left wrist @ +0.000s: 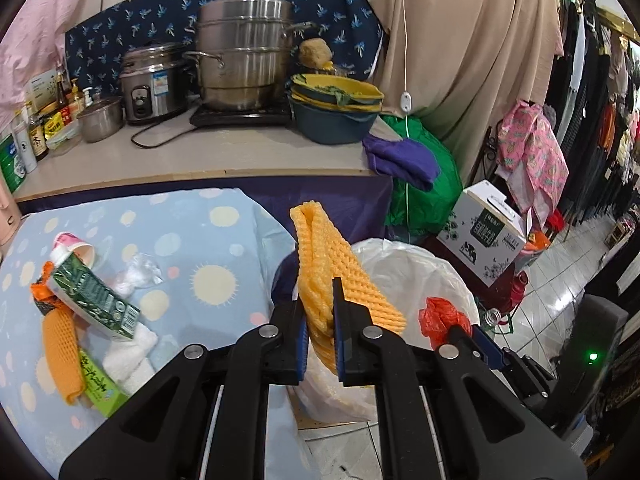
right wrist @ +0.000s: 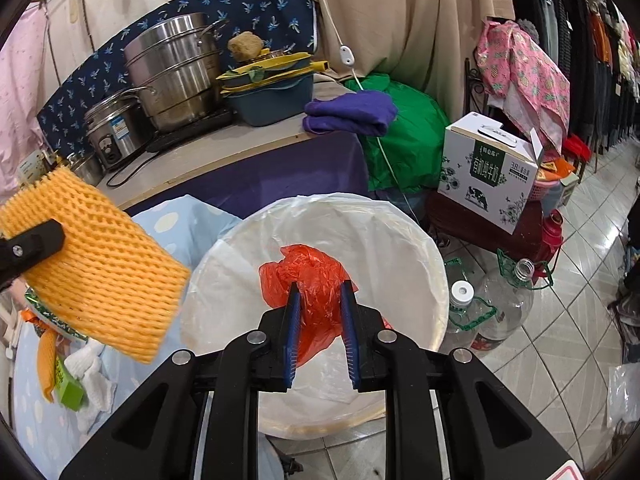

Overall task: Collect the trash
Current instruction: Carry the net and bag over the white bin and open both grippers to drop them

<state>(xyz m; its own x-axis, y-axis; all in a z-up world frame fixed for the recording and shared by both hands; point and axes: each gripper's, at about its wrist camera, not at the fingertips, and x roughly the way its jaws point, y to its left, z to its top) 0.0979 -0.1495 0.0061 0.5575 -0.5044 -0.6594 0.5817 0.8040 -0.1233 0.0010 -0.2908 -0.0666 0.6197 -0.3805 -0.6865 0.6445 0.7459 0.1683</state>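
Lined bin [right wrist: 400,232] beside dotted table [left wrist: 224,248] — cartons [left wrist: 96,300], cup [left wrist: 76,250] remain.

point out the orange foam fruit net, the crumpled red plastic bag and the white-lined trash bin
orange foam fruit net [left wrist: 320,264], left wrist view, on its mesh above the jaws
crumpled red plastic bag [right wrist: 316,276], right wrist view, on its bunched middle
white-lined trash bin [right wrist: 400,232], right wrist view, on the liner's far inner wall
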